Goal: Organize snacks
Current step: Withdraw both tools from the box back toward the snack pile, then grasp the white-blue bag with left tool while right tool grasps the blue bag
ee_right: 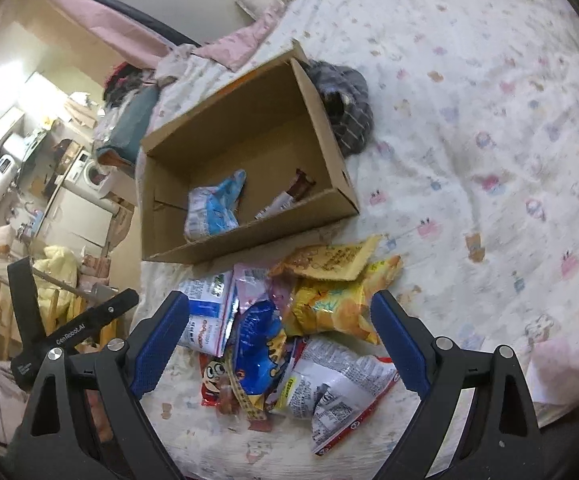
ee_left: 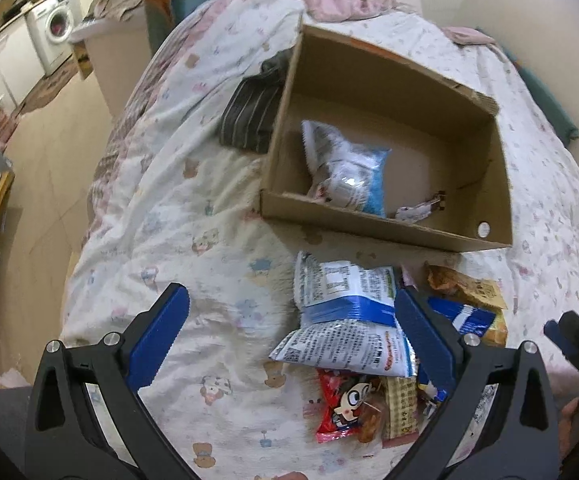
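An open cardboard box (ee_left: 385, 227) (ee_right: 249, 236) lies on the bed with a blue-and-white snack bag (ee_left: 349, 172) (ee_right: 213, 204) and a small brown-ended bar (ee_right: 285, 198) inside. In front of it sits a pile of snack packets: a blue-white bag (ee_left: 345, 312), a red cartoon packet (ee_left: 345, 404), yellow bags (ee_right: 329, 300), a blue packet (ee_right: 257, 348) and a white-red bag (ee_right: 337, 392). My left gripper (ee_left: 291, 332) hovers open above the pile's left part. My right gripper (ee_right: 279, 338) is open over the pile, holding nothing.
A dark striped garment (ee_left: 249, 116) (ee_right: 345, 108) lies against the box's far side. The patterned quilt (ee_right: 489, 160) spreads to the right. The bed edge drops to the floor (ee_left: 49, 184) at left, with a washing machine (ee_left: 55, 26) beyond.
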{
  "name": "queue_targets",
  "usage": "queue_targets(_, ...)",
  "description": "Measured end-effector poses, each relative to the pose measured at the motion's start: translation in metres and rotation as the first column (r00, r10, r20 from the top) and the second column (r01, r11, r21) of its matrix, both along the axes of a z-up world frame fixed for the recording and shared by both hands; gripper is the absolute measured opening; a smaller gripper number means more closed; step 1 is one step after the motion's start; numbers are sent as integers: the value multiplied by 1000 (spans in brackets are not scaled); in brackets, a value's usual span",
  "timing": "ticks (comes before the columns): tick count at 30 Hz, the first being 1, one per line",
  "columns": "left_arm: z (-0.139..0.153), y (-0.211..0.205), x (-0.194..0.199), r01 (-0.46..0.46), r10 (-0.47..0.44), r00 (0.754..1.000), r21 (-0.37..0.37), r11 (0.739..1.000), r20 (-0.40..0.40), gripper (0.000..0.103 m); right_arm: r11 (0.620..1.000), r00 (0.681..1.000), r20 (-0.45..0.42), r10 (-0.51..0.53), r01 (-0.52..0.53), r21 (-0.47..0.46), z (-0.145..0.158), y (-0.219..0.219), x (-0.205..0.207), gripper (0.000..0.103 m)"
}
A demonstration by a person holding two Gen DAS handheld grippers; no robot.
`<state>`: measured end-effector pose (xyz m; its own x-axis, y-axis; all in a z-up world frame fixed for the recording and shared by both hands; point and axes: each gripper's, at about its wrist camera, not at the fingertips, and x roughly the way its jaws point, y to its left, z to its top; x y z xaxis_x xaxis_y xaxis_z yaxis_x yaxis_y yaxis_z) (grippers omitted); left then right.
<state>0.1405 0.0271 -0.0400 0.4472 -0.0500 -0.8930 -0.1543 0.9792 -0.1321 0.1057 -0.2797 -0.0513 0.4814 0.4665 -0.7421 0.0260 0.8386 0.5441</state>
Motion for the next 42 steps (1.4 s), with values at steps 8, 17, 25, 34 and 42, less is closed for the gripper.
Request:
queue_targets(8, -28, -17, 12, 20, -25, 994, -52, 998, -104, 101, 999, 995, -97, -30, 33, 28, -22, -13, 4, 94)
queue_targets(17, -80, -60, 35, 123, -112, 951, 18, 992, -288, 101, 998, 991, -129, -44, 50, 42, -30, -31, -1, 94)
queue_targets(25, -85, -55, 33, 120, -130, 943, -51, 991, -307, 60, 999, 993, -122, -2, 7, 44, -29, -18, 7, 94)
queue_targets(34, -46, -31, 8, 137, -153, 963, -83, 987, -220, 53, 984, 980, -144, 135, -115, 138, -34, 22, 17, 85)
queue_targets(42, -26, 0, -7, 117, -124, 978, -50, 992, -170, 53, 974, 946, -233, 226, -218, 59, -54, 67, 27, 69)
